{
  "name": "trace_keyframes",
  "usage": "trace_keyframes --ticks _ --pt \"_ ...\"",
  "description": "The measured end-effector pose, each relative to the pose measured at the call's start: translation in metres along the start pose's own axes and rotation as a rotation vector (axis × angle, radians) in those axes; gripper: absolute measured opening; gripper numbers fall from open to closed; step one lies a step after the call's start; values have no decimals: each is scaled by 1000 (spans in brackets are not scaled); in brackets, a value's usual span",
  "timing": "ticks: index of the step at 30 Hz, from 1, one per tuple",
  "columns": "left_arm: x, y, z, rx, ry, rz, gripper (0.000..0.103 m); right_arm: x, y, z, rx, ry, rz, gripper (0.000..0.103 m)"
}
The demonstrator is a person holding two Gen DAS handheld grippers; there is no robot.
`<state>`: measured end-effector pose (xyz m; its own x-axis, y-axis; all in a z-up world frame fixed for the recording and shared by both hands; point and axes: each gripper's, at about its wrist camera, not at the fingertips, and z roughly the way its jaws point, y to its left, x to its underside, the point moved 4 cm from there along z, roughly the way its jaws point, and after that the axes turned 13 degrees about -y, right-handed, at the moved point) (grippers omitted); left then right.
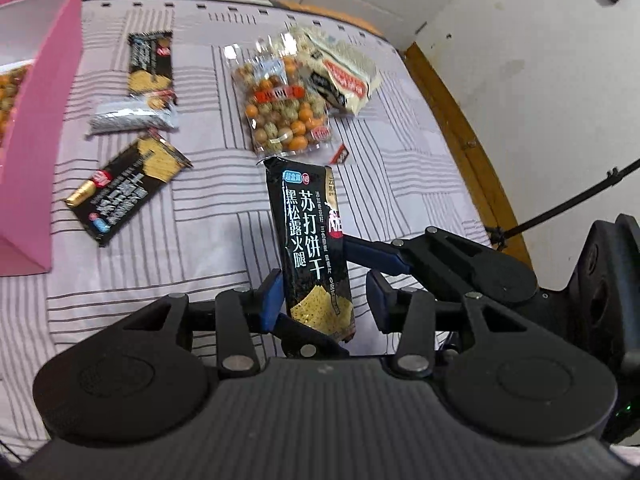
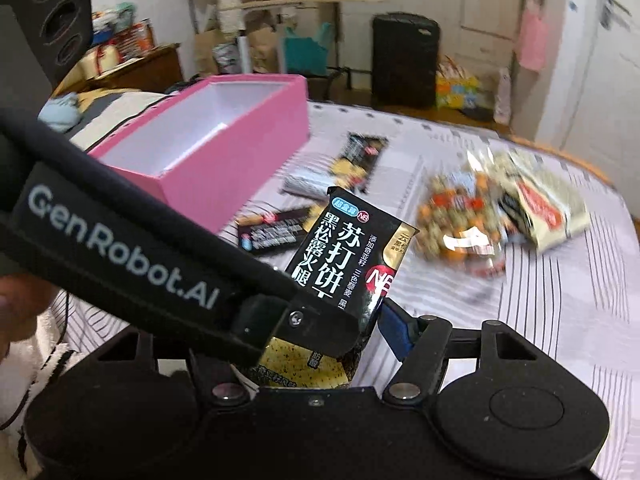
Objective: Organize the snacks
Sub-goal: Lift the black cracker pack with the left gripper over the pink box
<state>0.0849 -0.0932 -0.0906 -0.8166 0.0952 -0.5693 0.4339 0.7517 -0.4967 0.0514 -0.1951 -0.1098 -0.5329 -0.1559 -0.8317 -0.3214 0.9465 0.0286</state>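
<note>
A black soda-cracker packet (image 1: 312,240) (image 2: 344,248) with white Chinese lettering hangs upright above the striped bed sheet (image 1: 400,184). My left gripper (image 1: 324,280) is shut on its lower part, the left blue pad against its edge. My right gripper (image 2: 316,312) is shut on the same packet: its right blue pad (image 2: 394,332) presses the crumpled right edge, and its other finger is hidden behind the left gripper's finger (image 2: 280,320). In the left wrist view, the right gripper's fingers (image 1: 372,252) reach in from the right.
An open pink box (image 1: 36,100) (image 2: 240,148) stands at the left with an orange snack bag (image 1: 8,96) inside. On the sheet lie two more black cracker packets (image 1: 150,64) (image 1: 124,192), a silver packet (image 1: 132,118), a clear bag of coated peanuts (image 1: 284,108) and a white-and-red packet (image 1: 344,76).
</note>
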Motion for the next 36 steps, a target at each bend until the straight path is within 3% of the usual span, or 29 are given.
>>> trace_keyframes --ticks 9,17,26,36 --pt "-25 15 -59 6 -125 -57 42 -56 37 -7 -58 -54 -149 70" --pt "-58 54 -116 -14 -212 -111 42 -110 83 19 -130 -98 -305 70" --pt "-89 136 -152 -108 -293 -208 42 -143 115 90 -259 -89 -241 69" --pt "-95 225 -121 -191 -277 -331 43 -130 137 173 -354 25 -174 69"
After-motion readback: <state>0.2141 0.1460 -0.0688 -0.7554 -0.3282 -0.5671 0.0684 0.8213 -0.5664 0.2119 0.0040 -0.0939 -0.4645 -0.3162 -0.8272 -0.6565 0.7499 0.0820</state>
